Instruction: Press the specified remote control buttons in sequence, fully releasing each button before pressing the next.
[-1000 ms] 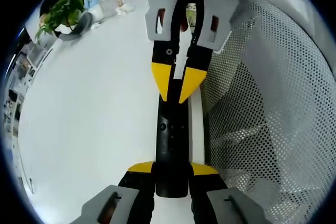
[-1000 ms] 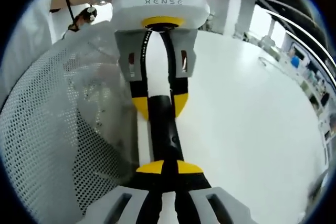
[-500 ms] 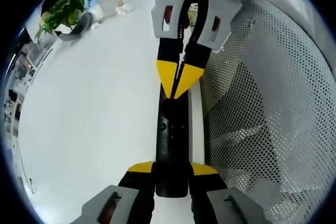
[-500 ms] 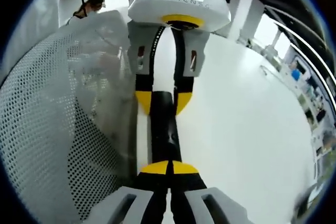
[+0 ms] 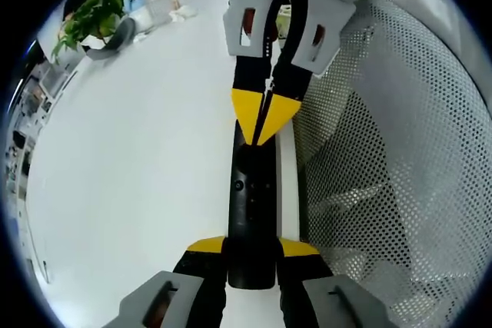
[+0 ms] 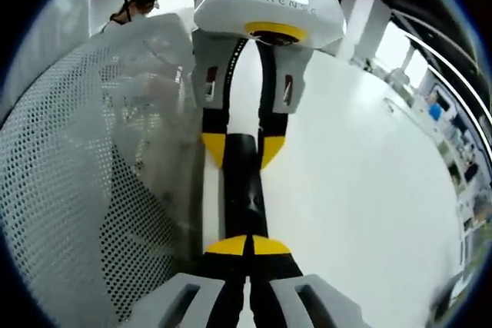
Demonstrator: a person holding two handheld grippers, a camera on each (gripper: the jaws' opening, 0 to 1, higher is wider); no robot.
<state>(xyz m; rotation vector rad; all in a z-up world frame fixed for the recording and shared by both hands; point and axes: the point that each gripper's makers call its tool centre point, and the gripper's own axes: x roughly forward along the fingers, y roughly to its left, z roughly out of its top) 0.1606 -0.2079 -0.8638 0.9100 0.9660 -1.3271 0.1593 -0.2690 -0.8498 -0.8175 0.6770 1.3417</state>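
Note:
A long black remote control (image 5: 250, 197) lies lengthwise between the two grippers, over a white table (image 5: 131, 151). My left gripper (image 5: 252, 247) is shut on the remote's near end, yellow pads on both its sides. From above, my right gripper (image 5: 261, 137) comes down with its yellow tips pressed together, and they touch the remote's top face just beyond its small buttons. In the right gripper view, my right gripper (image 6: 246, 245) is shut with its tips on the remote (image 6: 244, 197), and the left gripper (image 6: 240, 150) clamps the far end.
A white perforated mesh basket (image 5: 384, 151) stands close beside the remote and shows as a mesh basket (image 6: 69, 190) at the left. A potted plant (image 5: 92, 13) and clutter sit at the table's far edge. A person's hand (image 6: 138, 5) is at the top left.
The right gripper's yellow tips were slightly apart a second ago and have come together. They have slid a little nearer along the remote. The left gripper and remote have stayed put.

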